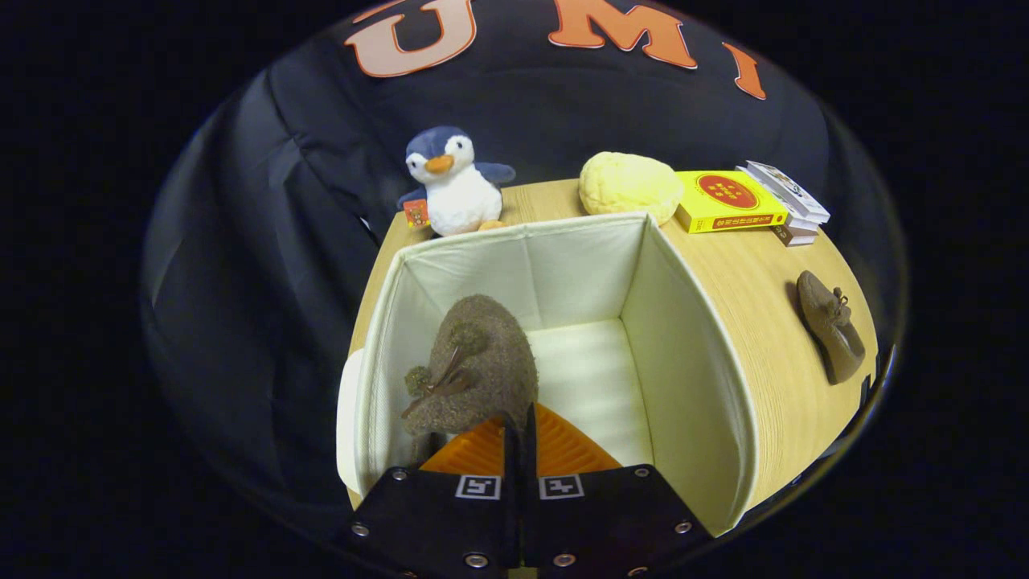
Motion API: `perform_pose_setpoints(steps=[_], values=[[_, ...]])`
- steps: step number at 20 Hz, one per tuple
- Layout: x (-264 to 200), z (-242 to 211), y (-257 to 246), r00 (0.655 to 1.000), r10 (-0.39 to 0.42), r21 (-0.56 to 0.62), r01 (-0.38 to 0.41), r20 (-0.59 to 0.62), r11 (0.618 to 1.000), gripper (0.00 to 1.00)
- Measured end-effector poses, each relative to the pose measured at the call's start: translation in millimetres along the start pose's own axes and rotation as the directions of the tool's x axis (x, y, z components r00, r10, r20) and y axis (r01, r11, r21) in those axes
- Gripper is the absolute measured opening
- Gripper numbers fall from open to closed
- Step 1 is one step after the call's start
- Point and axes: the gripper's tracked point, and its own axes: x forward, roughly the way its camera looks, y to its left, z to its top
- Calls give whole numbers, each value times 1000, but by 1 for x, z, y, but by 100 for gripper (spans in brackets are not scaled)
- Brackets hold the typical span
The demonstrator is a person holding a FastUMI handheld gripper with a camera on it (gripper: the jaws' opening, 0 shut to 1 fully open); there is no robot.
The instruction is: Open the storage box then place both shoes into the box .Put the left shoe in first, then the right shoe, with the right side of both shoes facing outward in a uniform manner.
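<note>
1. Black cloth closes off the back and left of the booth; a light wood-grain table [764, 322] carries everything.
2. An open cream fabric storage box [683, 362] with upright walls occupies the near left part of the table, its pale floor partly bare.
3. The gripper [519, 422] hangs over the box's near edge, its fingers pressed tightly together on the rear edge of a brown fuzzy shoe with a brown lace bow [474, 366].
4. That shoe is inside the box, against the left wall, toe pointing toward the far wall. Whether it rests on the box floor cannot be told.
5. A second brown shoe with a bow [832, 326] lies on the table well to the right of the box, clear of its right wall.
6. Beyond the box's far wall, left to right:
   - a blue and white plush penguin [454, 185], upright;
   - a round yellow bun-shaped object [627, 185], just behind the box's far right corner;
   - a yellow flat box [727, 201];
   - a small stack of white booklets [792, 205], touching the yellow box's right side.
</note>
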Motion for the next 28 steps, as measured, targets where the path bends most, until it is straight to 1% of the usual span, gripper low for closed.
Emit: perform_pose_setpoints(steps=[2, 3, 4, 5, 7, 8, 9, 10, 11, 14, 16, 17, 21, 23, 26, 28], values=[[1, -4, 8, 999, 35, 9, -35, -23, 999, 9], [-3, -3, 10, 998, 58, 19, -58, -20, 998, 18], [-6, 0, 9, 998, 63, 14, -63, -9, 998, 21], [-11, 4, 4, 998, 65, 11, -65, 4, 998, 39], [-23, 14, -5, 996, 78, 13, -79, 32, 997, 66], [-30, 19, -14, 995, 83, 19, -84, 51, 996, 72], [-38, 26, -24, 994, 85, 23, -87, 71, 996, 85], [-45, 34, -34, 992, 87, 28, -90, 95, 996, 90], [-53, 42, -47, 989, 92, 35, -96, 118, 995, 98], [-81, 68, -89, 976, 110, 69, -125, 187, 990, 99], [-94, 84, -137, 970, 61, 61, -78, 236, 995, 99], [-96, 87, -163, 970, 30, 52, -44, 241, 998, 99], [-99, 82, -266, 973, -62, 58, 50, 224, 997, 99], [-97, 76, -310, 976, -78, 52, 69, 205, 996, 99], [-94, 72, -379, 974, -122, -9, 126, 193, 992, 99], [-86, 66, -418, 974, -142, -33, 150, 176, 988, 99]])
